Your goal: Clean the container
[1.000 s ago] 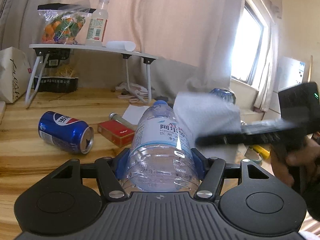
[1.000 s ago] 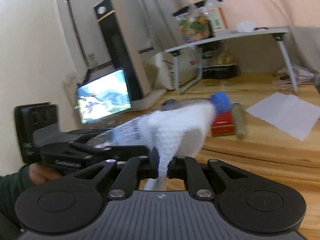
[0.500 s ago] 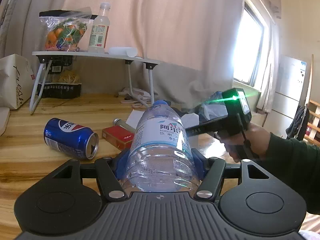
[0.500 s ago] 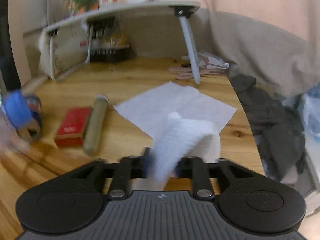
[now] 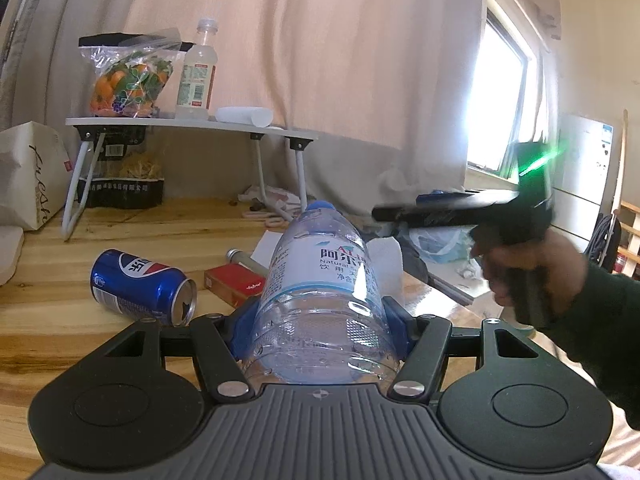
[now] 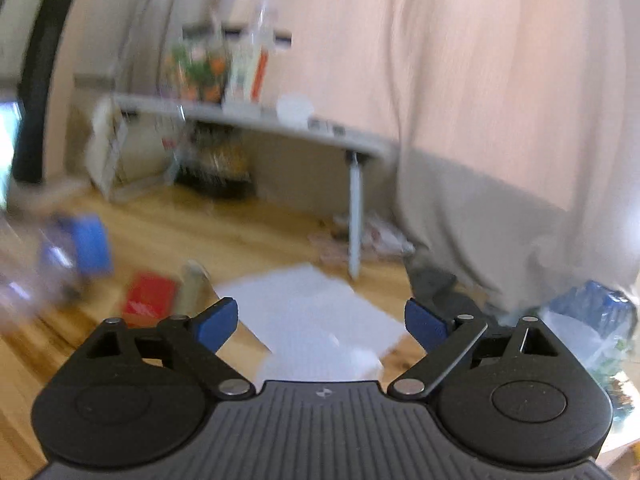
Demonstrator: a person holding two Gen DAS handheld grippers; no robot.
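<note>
A wooden floor (image 5: 52, 320) fills the lower half of both views, with a pale curtain (image 5: 320, 60) hanging across the far side. On the far left stands a low white folding table (image 5: 192, 126) carrying a bag of fruit (image 5: 128, 80) and a drink bottle (image 5: 198, 72). Nearer, the large clear water bottle (image 5: 320, 300) with its blue cap (image 5: 320, 205) pointing away lies along the left gripper (image 5: 320, 320), whose blue fingers (image 5: 240, 328) are pressed against its sides, clamping it above the floor. To the right, a hand holds the right gripper (image 6: 320, 320) raised above the floor; its view is blurred, yet its blue pads (image 6: 216, 320) stand wide apart with nothing between them. Below them lies a white paper towel (image 6: 304, 308), flat on the floor, with a crumpled white wad (image 6: 320, 364) at its near edge. Left of the water bottle lie a blue soda can (image 5: 140, 286) on its side, a red box (image 5: 234, 284) and a small cylinder (image 5: 244, 260) just beyond it.
</note>
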